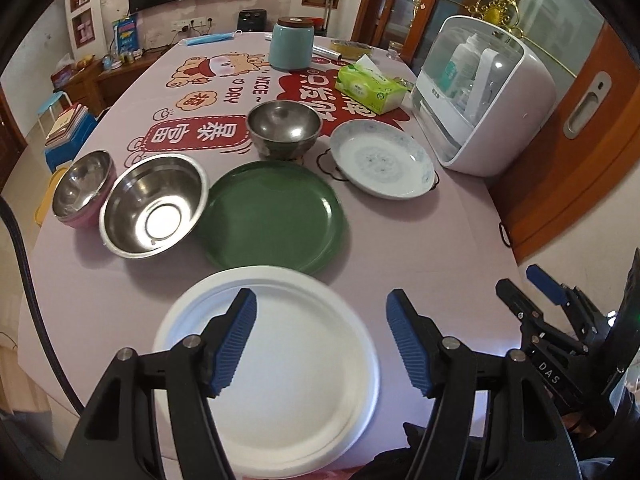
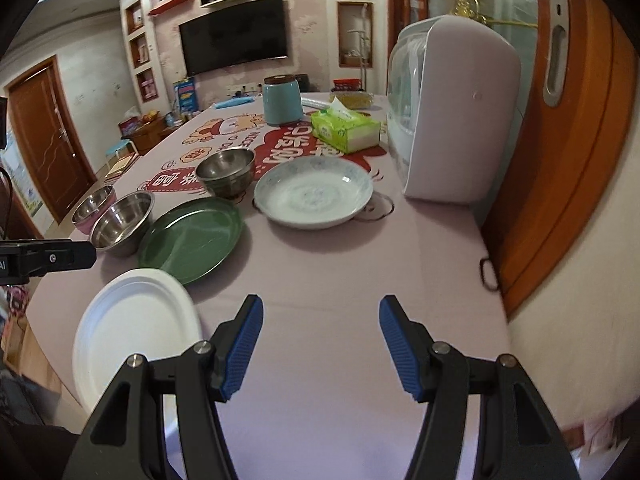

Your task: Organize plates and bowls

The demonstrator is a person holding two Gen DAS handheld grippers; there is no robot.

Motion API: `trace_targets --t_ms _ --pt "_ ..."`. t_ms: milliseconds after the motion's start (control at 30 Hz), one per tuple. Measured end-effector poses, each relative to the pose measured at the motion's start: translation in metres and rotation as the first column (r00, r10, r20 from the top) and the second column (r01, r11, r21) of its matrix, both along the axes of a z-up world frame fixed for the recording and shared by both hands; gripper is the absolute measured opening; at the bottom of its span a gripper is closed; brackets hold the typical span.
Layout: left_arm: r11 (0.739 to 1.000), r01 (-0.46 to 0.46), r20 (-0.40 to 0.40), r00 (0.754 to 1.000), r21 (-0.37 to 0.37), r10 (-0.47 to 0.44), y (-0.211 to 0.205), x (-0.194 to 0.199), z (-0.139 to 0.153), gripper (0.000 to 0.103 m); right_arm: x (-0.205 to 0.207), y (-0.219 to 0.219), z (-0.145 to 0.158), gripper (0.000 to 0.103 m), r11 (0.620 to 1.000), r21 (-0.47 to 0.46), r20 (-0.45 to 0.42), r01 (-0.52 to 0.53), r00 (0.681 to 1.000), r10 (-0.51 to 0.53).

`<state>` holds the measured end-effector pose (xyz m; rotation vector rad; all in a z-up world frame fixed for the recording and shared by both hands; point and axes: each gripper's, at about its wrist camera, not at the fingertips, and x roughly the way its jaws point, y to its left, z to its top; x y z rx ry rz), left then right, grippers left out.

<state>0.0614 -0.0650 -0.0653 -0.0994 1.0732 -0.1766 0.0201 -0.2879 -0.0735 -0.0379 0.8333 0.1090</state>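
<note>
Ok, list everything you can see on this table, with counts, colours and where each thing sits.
white plate: one, white, nearest edge, below the left gripper
green plate: one, dark green, behind the white plate
patterned plate: one, white and blue, right of the green plate
steel bowls: three, silver; two at left, the outer one with a pink outside; one mid-table
canister: one, teal, far end
tissue box: one, green, beside the cabinet
countertop cabinet: one, white, right edge
tablecloth: one, pink, printed
left gripper: open, empty
right gripper: open, empty
</note>
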Motion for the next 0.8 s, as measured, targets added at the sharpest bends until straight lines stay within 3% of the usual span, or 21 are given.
trace_targets --t_ms 367,800 --pt "1.000 -0.026 -0.035 0.999 0.017 0.027 -0.055 0.053 0.001 0.076 0.045 -0.045 0.008 0.068 0.995 -0.021 0.025 -0.097 0.995 0.097" --pt "0.995 -0.074 -0.110 0.991 0.060 0.081 -0.071 0.137 -0.012 0.081 0.115 -0.066 0.001 0.068 0.994 0.079 0.021 -0.080 0.997 0.078"
